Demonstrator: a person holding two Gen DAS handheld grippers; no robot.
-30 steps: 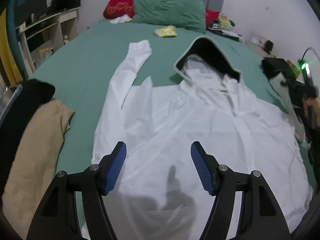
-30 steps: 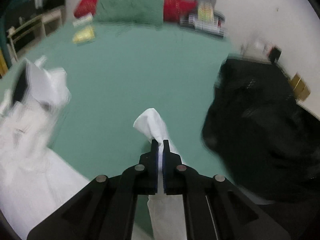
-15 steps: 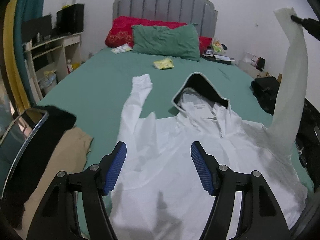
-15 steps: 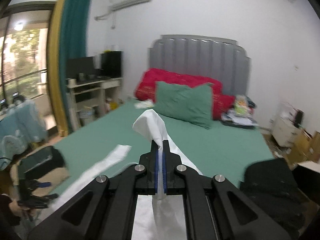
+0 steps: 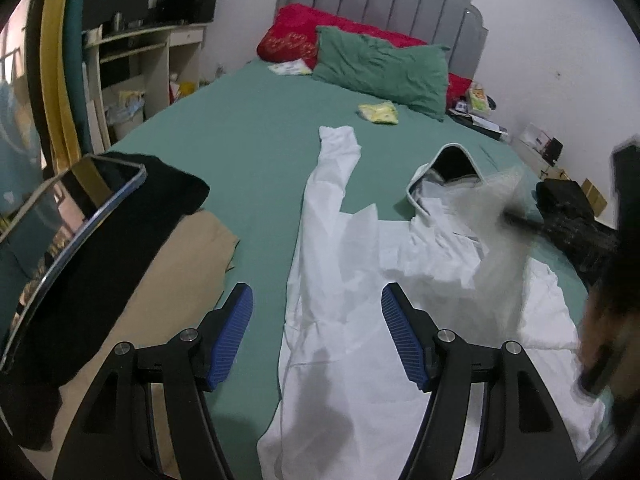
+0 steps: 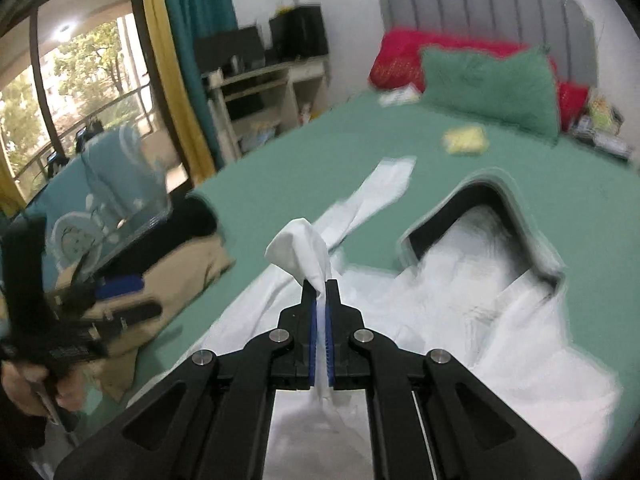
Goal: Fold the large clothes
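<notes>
Left gripper (image 5: 316, 338) spread wide, blue pads (image 5: 234, 336) apart with nothing between them, hovering over the near edge of the bed (image 5: 248, 148). Directly ahead of and between those jaws — the white hoodie (image 5: 340, 280), spread flat on the green sheet, its body running under the right-hand pad and its one long sleeve (image 5: 334, 168) stretching away beyond the jaws toward the pillows. Hood (image 5: 452, 160) farther off and to the right of the jaws, open, dark lining up. Left of the jaws, beside the left pad: a tan garment (image 5: 168, 280) with a black garment (image 5: 132, 216) lying partly over it, just off the hoodie's edge. Far beyond, a green pillow (image 5: 380, 66) against a red one (image 5: 296, 36), and a small yellow packet (image 5: 379, 113) on the sheet between pillow and sleeve cuff. Right gripper (image 6: 319, 292) pressed together on a fold of the hoodie's other sleeve (image 6: 300, 244) — white cloth bunched up past the fingertips and trailing down behind them. Below and ahead of these jaws, the hoodie's chest; hood to the right of them, flat sleeve straight ahead. Left hand (image 6: 40, 384) and its gripper blurred at the far left of this view, over the tan garment.
</notes>
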